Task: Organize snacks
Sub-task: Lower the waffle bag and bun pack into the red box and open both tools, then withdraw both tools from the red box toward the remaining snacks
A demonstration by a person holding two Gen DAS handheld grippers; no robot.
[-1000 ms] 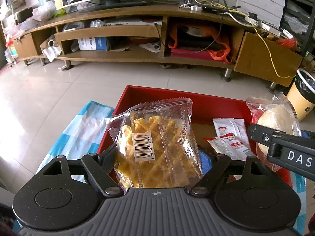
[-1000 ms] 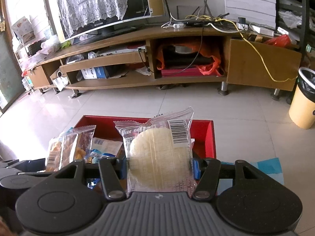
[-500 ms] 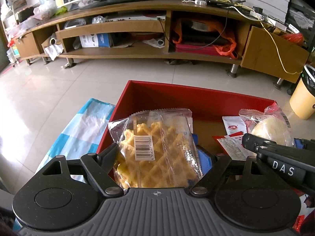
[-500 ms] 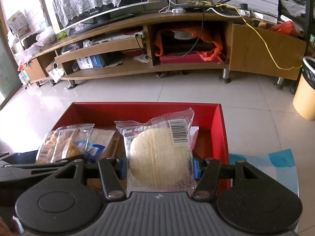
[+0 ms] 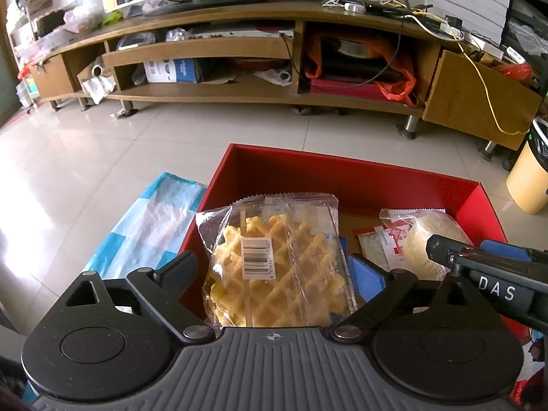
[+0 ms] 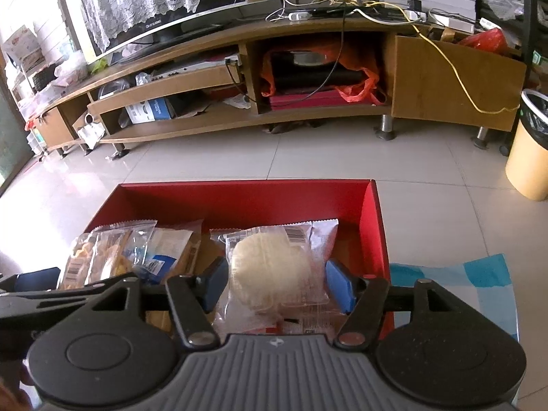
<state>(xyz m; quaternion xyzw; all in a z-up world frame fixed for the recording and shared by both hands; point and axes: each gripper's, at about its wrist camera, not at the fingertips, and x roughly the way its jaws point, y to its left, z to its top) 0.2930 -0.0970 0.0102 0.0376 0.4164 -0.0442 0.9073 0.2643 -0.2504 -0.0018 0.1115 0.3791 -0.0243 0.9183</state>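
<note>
A deep red cardboard box [image 5: 359, 178] with a tan floor sits on a cloth checked in sky blue and white [image 5: 147, 219]. A clear wrapper shows a golden-yellow lattice waffle [image 5: 274, 270] with a black-and-white barcode. A second clear packet holds a pale cream round cake [image 6: 270, 267]. Black grippers carry blue pads [image 6: 337, 286].

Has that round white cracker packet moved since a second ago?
Yes. The round cracker packet has sunk into the red box, below its far wall, and the right gripper's fingers are opening around it.
</note>
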